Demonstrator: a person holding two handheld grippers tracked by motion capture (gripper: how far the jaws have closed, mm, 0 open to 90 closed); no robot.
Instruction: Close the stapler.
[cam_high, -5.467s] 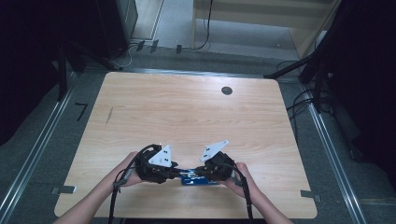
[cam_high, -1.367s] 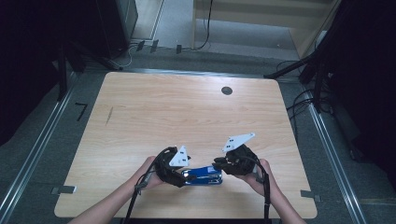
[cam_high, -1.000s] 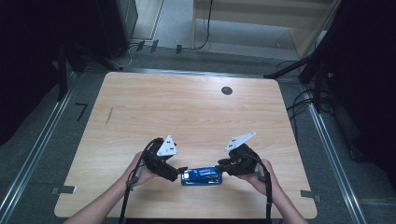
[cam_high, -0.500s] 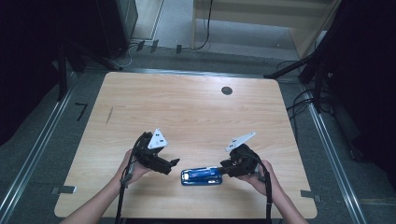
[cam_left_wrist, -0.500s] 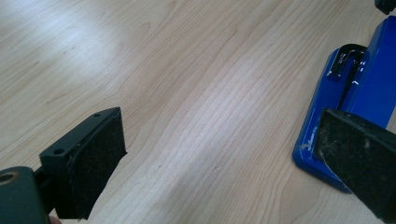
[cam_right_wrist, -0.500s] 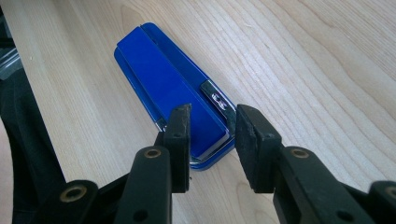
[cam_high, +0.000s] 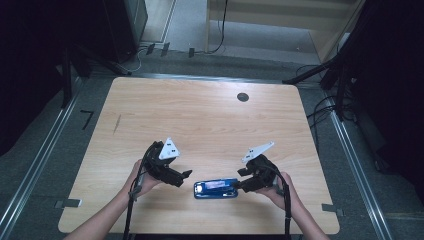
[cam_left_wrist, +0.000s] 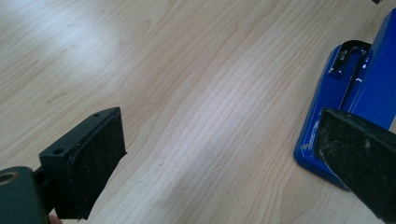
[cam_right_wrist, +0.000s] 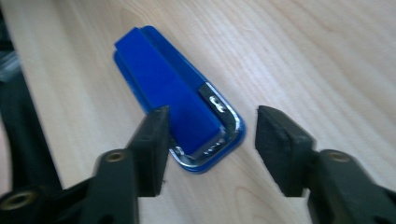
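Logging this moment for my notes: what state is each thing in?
Blue stapler: closed, lying flat on the table, free of both grippers.
Left hand-held gripper: open, nothing between its jaws.
Right hand-held gripper: jaws have just been opening, stapler's end between them, pads not pressing.

A: Where's the high view?
B: Above the near edge, looking forward and down on the whole bench (cam_high: 200, 115).
A: The others?
B: Low, close; both catch the blue stapler (cam_right_wrist: 177, 93).

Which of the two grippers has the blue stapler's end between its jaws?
The right gripper: its open jaws, just opening, straddle the blue stapler's end. The left gripper is open beside it, over bare table.
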